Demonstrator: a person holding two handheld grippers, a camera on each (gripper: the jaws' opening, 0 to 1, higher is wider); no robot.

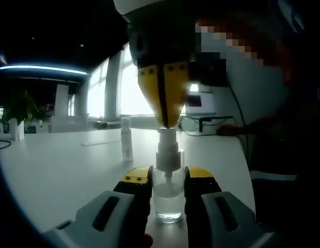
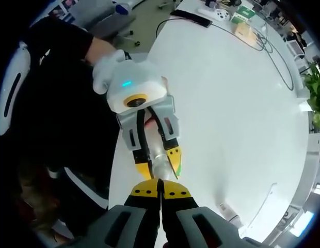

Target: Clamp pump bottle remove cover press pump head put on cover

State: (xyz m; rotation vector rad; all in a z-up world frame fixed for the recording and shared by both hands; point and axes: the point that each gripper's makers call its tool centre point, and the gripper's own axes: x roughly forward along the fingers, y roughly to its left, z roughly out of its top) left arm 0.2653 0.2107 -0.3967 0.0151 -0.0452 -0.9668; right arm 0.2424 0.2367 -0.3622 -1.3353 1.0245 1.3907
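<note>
A clear pump bottle (image 1: 169,204) with a white pump head (image 1: 168,150) stands upright on the white table (image 1: 62,170). My left gripper (image 1: 168,178) is shut on its body, one yellow-tipped jaw on each side. From above, my right gripper (image 1: 168,123) comes down with its jaws shut together, tips resting on top of the pump head. In the right gripper view, my right gripper (image 2: 160,192) points straight down at the bottle (image 2: 159,164), which the left gripper (image 2: 160,168) holds. The tall clear cover (image 1: 127,144) stands on the table behind and to the left.
A person in dark clothes (image 2: 57,103) stands at the table's near edge, a white-gloved hand (image 2: 108,67) on the left gripper. Cables and small items (image 2: 242,20) lie at the far end. Plants (image 1: 15,111) and a screen (image 1: 201,101) stand beyond.
</note>
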